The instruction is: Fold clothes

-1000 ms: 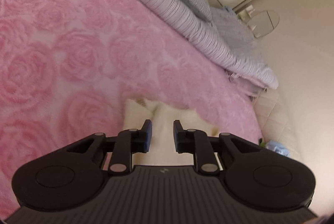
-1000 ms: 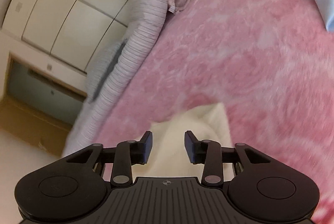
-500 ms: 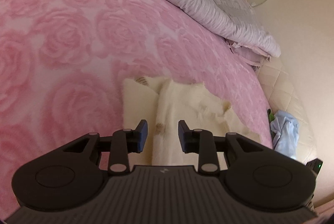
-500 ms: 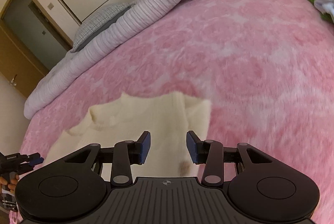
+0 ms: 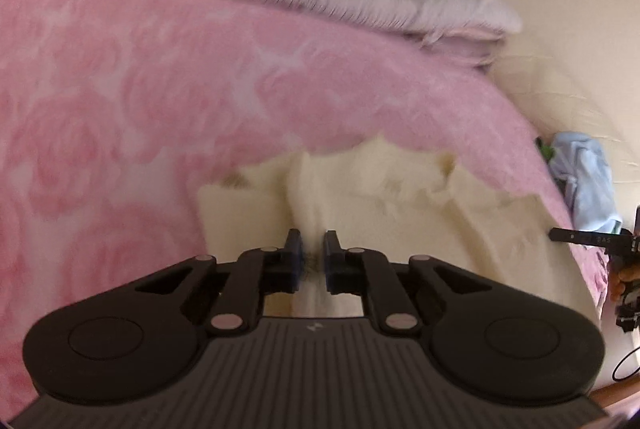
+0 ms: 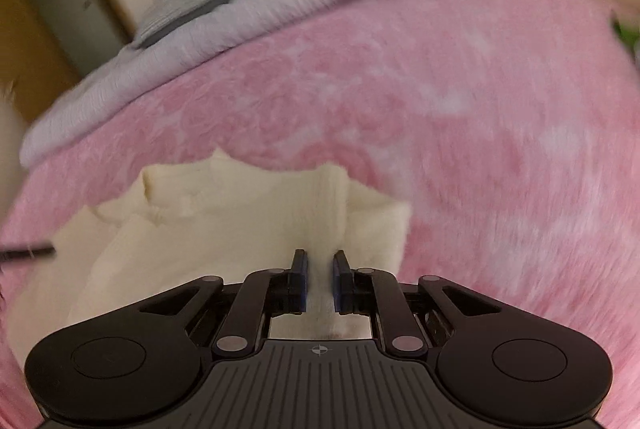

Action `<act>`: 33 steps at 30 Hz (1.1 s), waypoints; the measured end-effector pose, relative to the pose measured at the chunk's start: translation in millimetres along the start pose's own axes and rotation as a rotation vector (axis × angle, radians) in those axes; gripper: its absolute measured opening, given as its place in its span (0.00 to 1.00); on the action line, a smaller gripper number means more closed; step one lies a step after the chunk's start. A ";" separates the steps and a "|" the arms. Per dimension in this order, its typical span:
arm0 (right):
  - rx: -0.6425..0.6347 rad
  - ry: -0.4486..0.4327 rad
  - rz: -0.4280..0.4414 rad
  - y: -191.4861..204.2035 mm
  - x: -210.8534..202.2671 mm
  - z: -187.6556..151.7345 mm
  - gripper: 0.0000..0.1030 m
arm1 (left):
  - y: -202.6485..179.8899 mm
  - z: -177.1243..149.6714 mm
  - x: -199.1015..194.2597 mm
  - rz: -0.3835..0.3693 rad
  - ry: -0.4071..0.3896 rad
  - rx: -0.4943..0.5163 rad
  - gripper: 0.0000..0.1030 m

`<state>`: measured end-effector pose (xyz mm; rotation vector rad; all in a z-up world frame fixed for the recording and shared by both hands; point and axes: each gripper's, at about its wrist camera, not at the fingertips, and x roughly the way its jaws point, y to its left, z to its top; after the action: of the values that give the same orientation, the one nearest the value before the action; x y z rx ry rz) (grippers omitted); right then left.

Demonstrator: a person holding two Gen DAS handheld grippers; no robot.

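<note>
The cream garment (image 5: 400, 213) lay spread on the pink bed cover (image 5: 160, 117), near edge toward both cameras. The left hand-held gripper (image 5: 312, 255) was narrowed onto a raised ridge of the cloth; the right hand-held gripper (image 6: 320, 279) likewise pinched a ridge. Both views were blurred. To fold cleanly, each pinch should hold the full fabric thickness, and both grippers should travel level and together.

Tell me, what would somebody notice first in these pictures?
Probably the big pink rose blanket covering the bed. In the middle lies a cream garment, with the left gripper and right gripper each closing around a ridge of it. A light blue cloth sits off the bed's far edge.
</note>
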<state>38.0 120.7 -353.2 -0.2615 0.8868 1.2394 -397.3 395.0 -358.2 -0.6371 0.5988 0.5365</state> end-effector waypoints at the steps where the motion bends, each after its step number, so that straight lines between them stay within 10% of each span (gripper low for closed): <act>1: -0.041 -0.026 -0.009 6.3 -4.8 1.7 0.10 | -1.3 0.0 -5.4 -0.002 -0.030 0.008 0.07; 10: -0.155 -0.260 -0.118 24.2 -17.0 27.3 0.09 | -0.2 24.2 -16.4 0.042 -0.245 0.020 0.07; 21: -0.031 -0.064 -0.192 2.3 54.3 15.9 0.13 | 20.1 13.7 56.9 0.162 -0.079 0.011 0.18; 24: 0.045 -0.090 -0.190 -0.4 20.9 -4.4 0.43 | 30.5 11.1 34.6 0.165 -0.096 -0.073 0.26; 33: 0.295 -0.161 -0.168 -5.8 -79.1 -76.4 0.47 | 29.8 -53.7 -83.3 0.131 -0.080 -0.265 0.29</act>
<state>5.3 15.6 -348.8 0.0004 0.8763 0.9461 -492.9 356.3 -350.0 -0.8256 0.4996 0.7690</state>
